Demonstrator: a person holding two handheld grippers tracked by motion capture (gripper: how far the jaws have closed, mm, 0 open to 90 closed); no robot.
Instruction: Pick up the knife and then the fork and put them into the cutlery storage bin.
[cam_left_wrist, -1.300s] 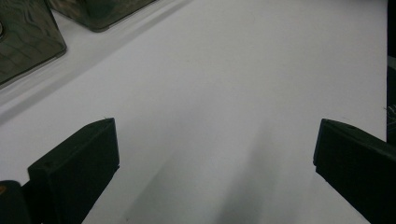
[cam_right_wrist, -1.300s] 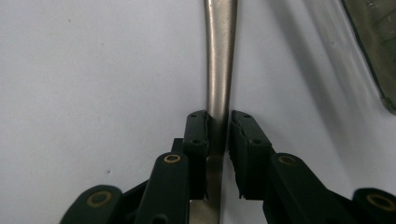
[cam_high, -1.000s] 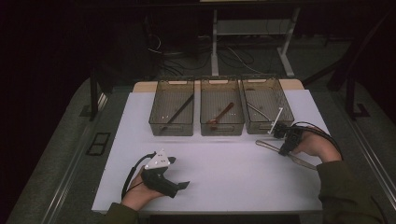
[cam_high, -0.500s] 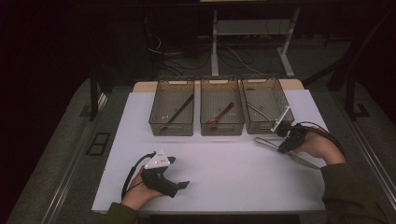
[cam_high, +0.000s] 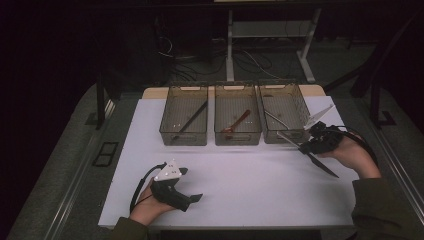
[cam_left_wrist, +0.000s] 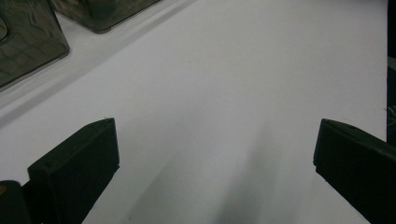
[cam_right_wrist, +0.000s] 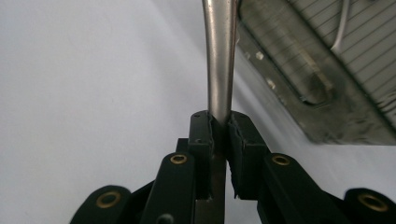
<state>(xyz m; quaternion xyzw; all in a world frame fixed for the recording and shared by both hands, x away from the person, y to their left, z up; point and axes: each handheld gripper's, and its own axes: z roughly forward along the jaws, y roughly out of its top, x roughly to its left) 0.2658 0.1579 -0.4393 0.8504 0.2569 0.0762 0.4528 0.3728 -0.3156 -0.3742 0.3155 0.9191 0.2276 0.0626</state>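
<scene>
My right gripper (cam_high: 306, 145) (cam_right_wrist: 220, 125) is shut on a long steel utensil (cam_high: 325, 167) (cam_right_wrist: 219, 56). It holds the utensil just in front of the right-hand bin (cam_high: 297, 102), with one end pointing at the bin's front wall (cam_right_wrist: 327, 116). Which kind of utensil it is cannot be told. At the table's near left my left gripper (cam_high: 191, 185) (cam_left_wrist: 215, 154) rests in a hand, open, with only the white table (cam_left_wrist: 224, 84) between its jaws.
Three smoky clear bins stand in a row at the back of the white table (cam_high: 250, 180). The left bin (cam_high: 172, 132) holds a dark long utensil (cam_high: 192, 119), the middle bin (cam_high: 218, 135) a brown spoon (cam_high: 237, 122), the right one a thin metal utensil (cam_high: 276, 120).
My right gripper has shifted a little to the right and toward the bins, carrying the steel utensil. The left gripper has stayed put.
</scene>
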